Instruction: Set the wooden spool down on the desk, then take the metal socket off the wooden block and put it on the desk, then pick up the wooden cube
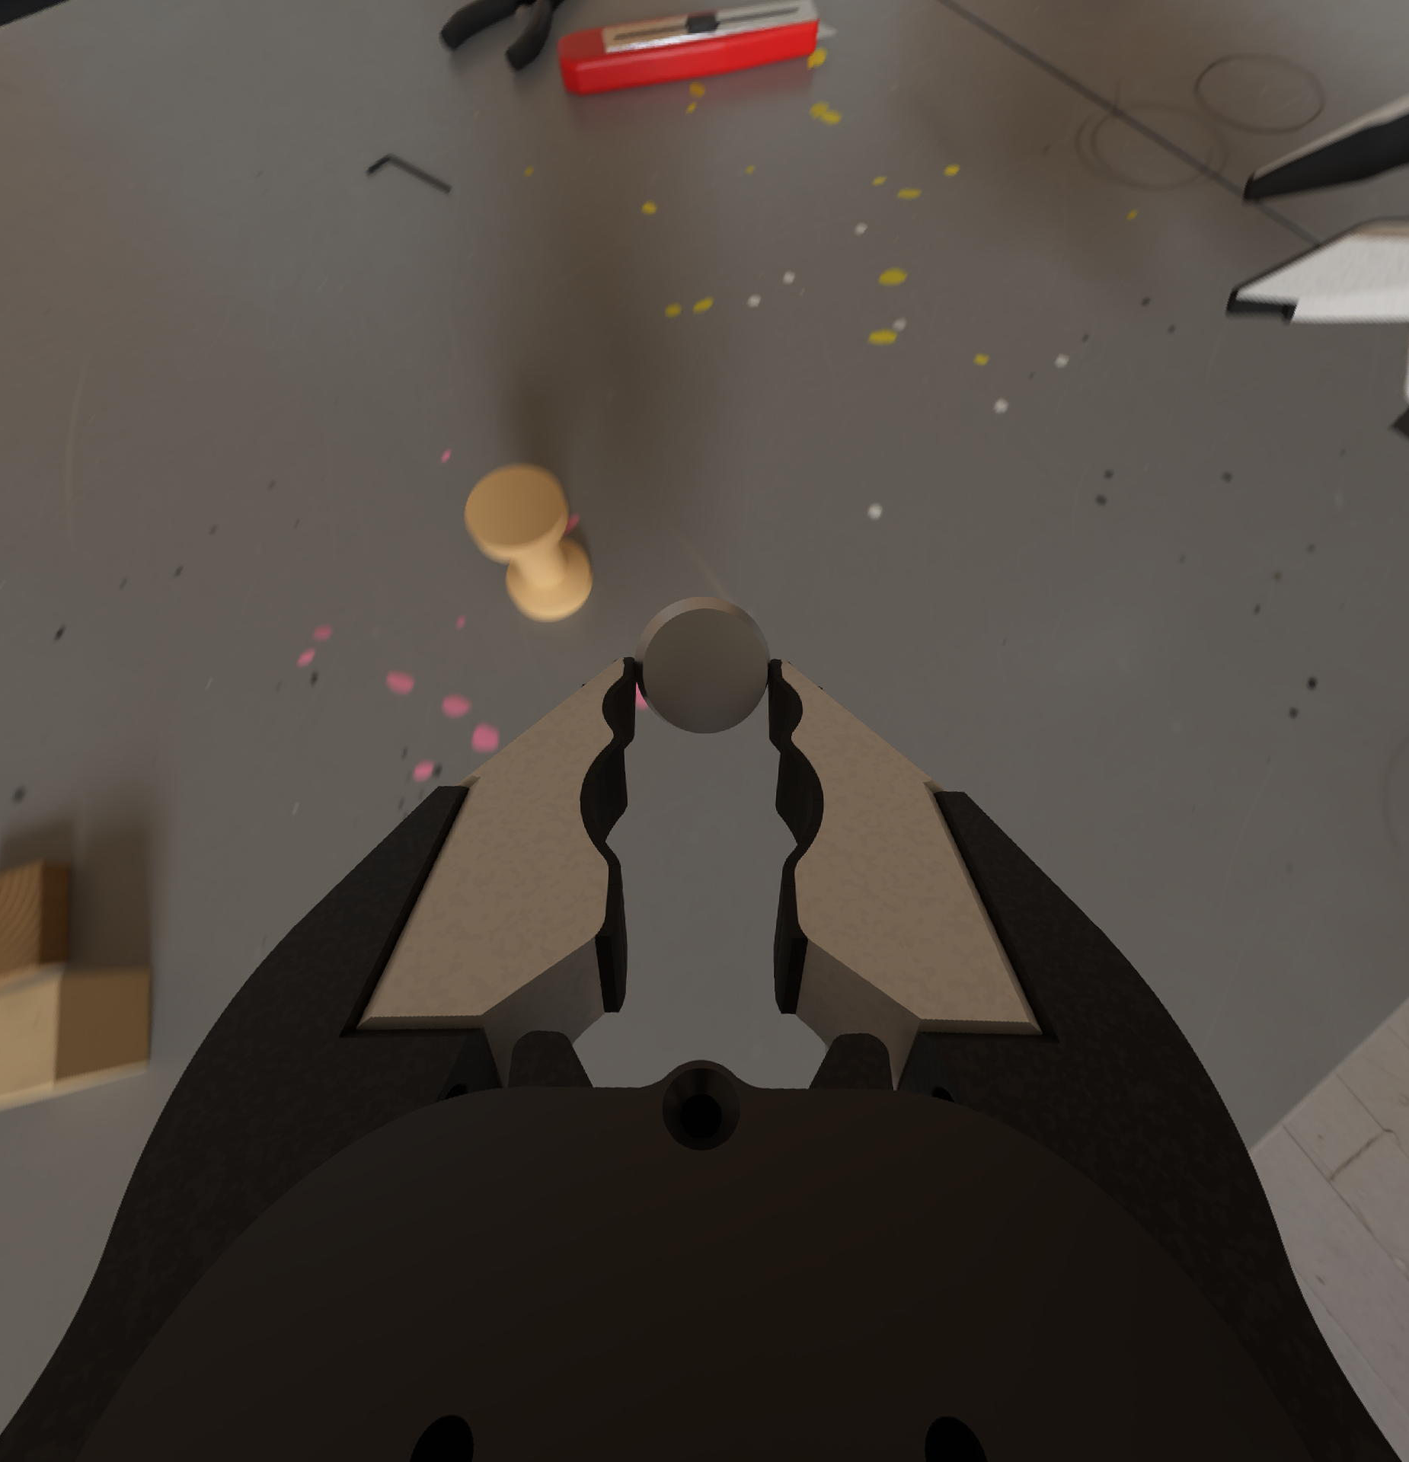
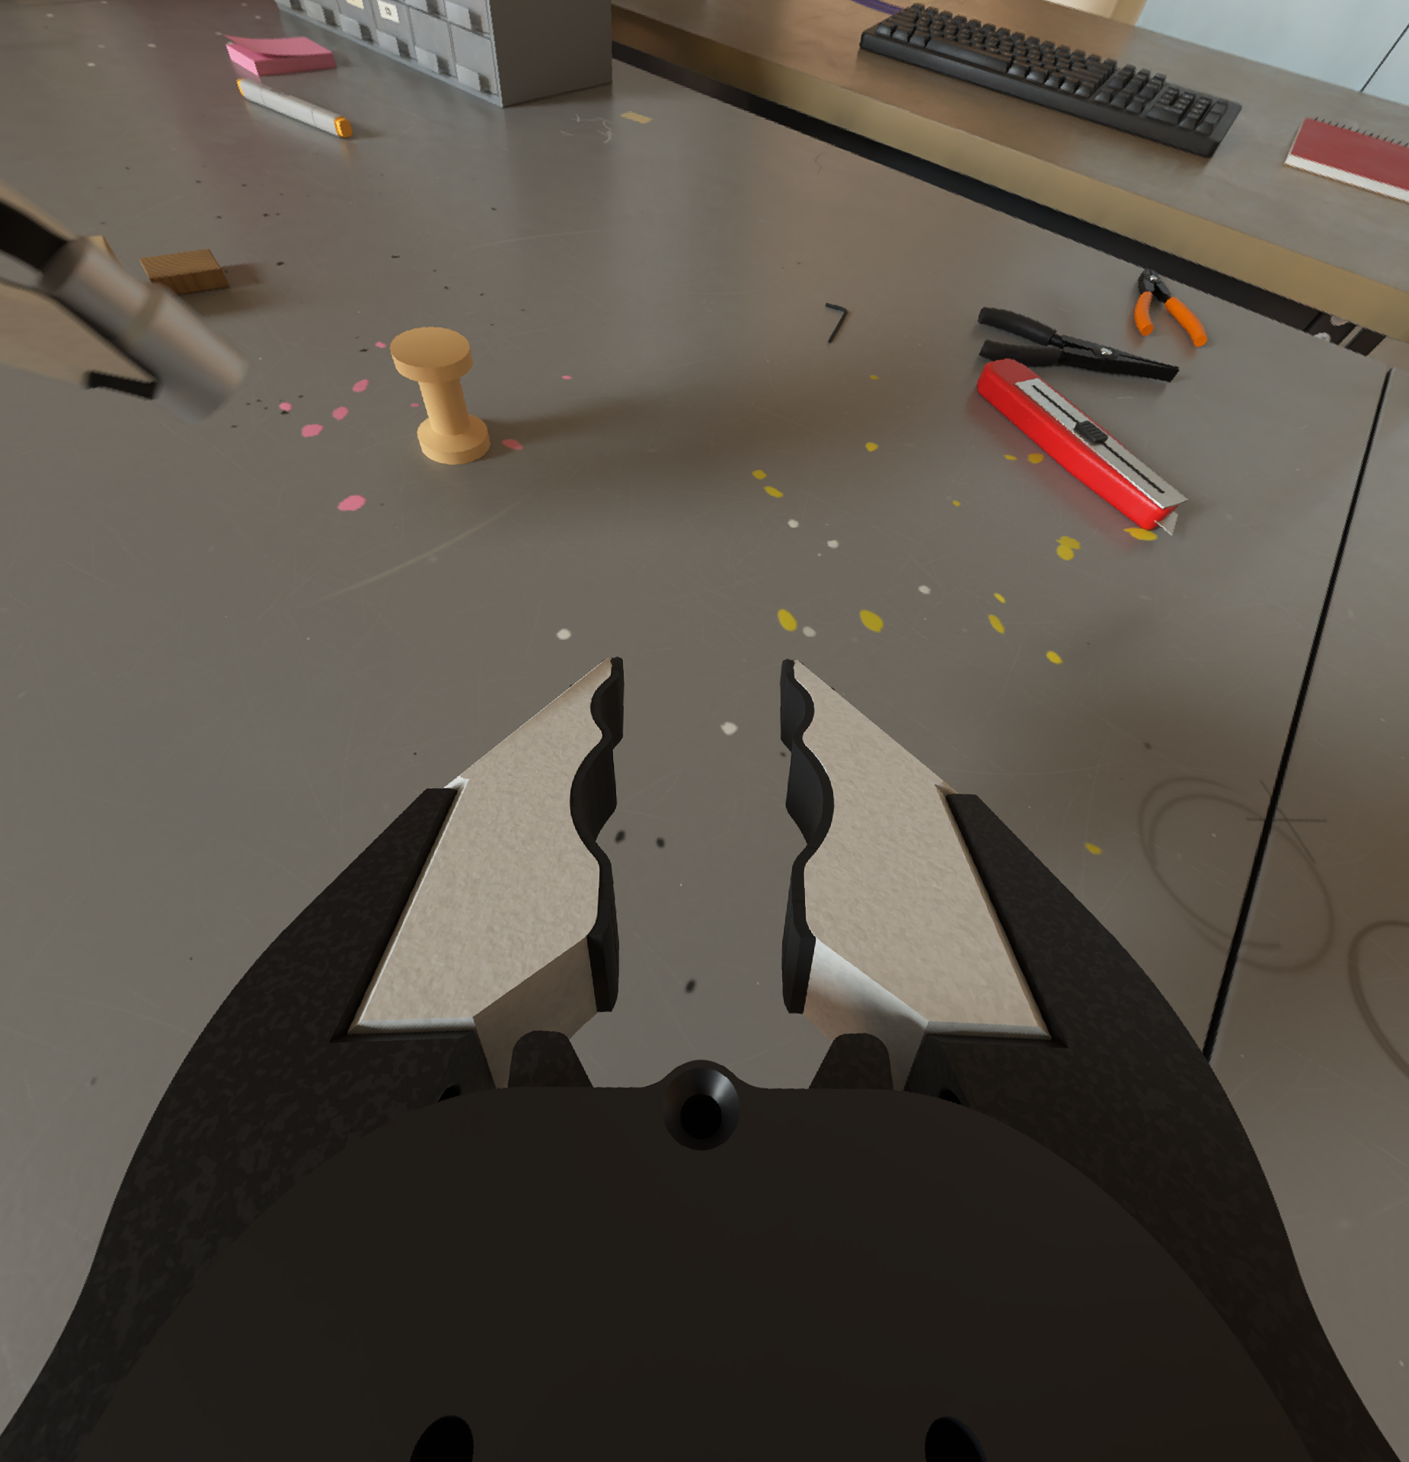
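The wooden spool [image 2: 442,393] is already standing upright on the desk [image 2: 685,316], so the first step looks done. The left claw [image 1: 701,672] is gripping the metal socket [image 1: 703,666] at its fingertips, hanging tilted above the desk near the spool, so setting it down remains. The right claw [image 2: 701,672] is hovering open and empty; the wooden cube [image 2: 185,270] is lying untouched beyond.

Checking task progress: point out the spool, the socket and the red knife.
spool [image 2: 440,393]: right wrist view, on its narrow waist.
socket [image 1: 703,671]: left wrist view, on its round end face.
red knife [image 2: 1077,443]: right wrist view, middle of its body.
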Robot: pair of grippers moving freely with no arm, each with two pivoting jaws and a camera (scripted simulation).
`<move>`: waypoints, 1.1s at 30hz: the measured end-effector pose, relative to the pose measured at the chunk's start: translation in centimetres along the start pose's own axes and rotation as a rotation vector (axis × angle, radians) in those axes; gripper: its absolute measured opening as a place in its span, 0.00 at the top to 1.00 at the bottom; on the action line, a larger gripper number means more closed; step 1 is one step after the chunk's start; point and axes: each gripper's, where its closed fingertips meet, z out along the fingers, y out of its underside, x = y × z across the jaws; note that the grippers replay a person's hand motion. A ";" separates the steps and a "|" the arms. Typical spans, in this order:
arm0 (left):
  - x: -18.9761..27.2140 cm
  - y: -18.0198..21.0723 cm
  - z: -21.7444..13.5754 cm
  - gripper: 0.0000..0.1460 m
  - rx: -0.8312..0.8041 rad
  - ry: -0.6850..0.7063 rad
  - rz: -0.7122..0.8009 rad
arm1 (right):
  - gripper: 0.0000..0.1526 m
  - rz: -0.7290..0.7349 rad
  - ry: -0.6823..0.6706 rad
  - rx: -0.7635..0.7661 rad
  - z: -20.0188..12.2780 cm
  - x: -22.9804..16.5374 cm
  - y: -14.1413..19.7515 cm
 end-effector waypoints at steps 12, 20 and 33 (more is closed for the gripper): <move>-1.0 -6.6 12.9 0.77 -0.201 0.070 -0.017 | 0.74 0.018 -0.013 0.008 -0.3 0.2 0.0; -1.8 -5.6 16.6 0.77 -0.300 0.073 -0.092 | 0.74 0.002 -0.017 -0.003 0.1 0.3 -0.4; -3.2 -4.9 17.5 0.77 -0.342 0.032 -0.125 | 0.74 -0.017 -0.017 -0.010 0.3 0.5 -0.8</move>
